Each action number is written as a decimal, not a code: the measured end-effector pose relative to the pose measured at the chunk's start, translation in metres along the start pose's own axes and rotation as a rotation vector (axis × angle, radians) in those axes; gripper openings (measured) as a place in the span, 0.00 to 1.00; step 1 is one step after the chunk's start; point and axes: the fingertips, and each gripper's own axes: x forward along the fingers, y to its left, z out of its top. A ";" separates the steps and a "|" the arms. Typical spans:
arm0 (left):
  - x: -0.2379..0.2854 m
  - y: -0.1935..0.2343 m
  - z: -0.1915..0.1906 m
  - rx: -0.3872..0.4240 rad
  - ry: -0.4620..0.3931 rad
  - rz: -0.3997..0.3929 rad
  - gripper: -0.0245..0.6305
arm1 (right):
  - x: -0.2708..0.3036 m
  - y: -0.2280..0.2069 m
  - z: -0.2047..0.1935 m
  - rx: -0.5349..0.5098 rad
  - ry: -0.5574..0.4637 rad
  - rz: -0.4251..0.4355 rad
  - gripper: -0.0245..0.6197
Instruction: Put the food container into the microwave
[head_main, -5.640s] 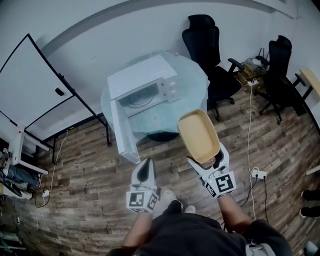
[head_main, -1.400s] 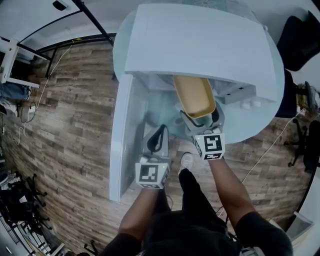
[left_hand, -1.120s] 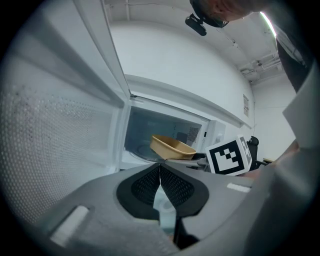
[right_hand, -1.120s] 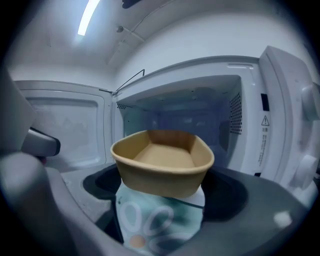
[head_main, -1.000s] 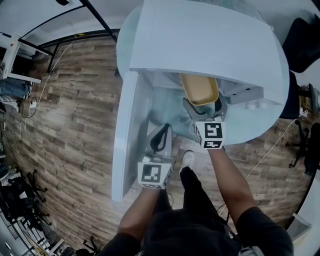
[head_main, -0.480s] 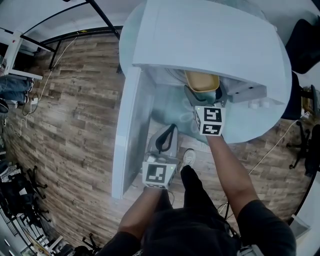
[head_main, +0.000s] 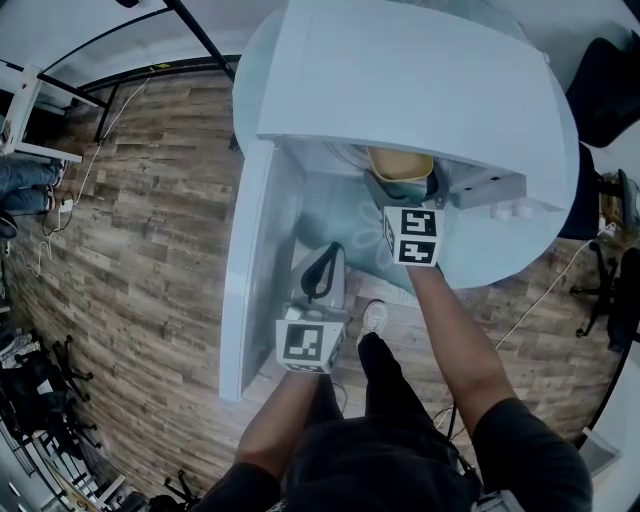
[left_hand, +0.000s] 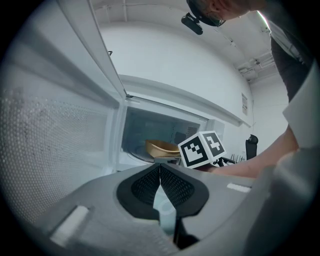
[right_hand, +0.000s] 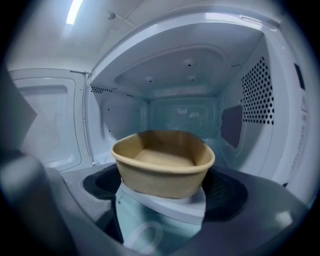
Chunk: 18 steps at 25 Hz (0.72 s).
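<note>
The tan food container (head_main: 400, 162) is mostly inside the white microwave (head_main: 410, 75), only its near end showing under the top's front edge. My right gripper (head_main: 404, 192) is shut on that near end, at the cavity mouth. In the right gripper view the container (right_hand: 164, 167) hangs just above the cavity floor, between the right gripper's (right_hand: 162, 189) dark pads (right_hand: 227, 192). The left gripper (head_main: 319, 272) is shut and empty, low in front of the open door (head_main: 252, 270). The left gripper view shows its shut tips (left_hand: 160, 169), with the container (left_hand: 161, 147) beyond.
The microwave stands on a round glass table (head_main: 520, 255). Its door swings out to the left, close beside my left gripper. Black office chairs (head_main: 605, 85) are at the right; dark stand legs (head_main: 195, 40) and clutter lie at the left over wood floor (head_main: 150, 230).
My right gripper has carried the container from out in the room forward into the microwave cavity, deeper with each frame. The left gripper stays shut near the door.
</note>
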 end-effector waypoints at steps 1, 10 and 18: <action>0.000 0.000 0.000 0.000 0.003 0.001 0.05 | 0.001 0.000 0.000 0.004 0.004 0.001 0.82; -0.004 -0.008 0.009 0.011 -0.021 -0.014 0.05 | -0.004 0.003 -0.001 0.010 0.003 -0.015 0.83; -0.017 -0.006 0.012 0.016 -0.019 -0.004 0.05 | -0.009 0.001 -0.008 0.003 0.031 -0.033 0.83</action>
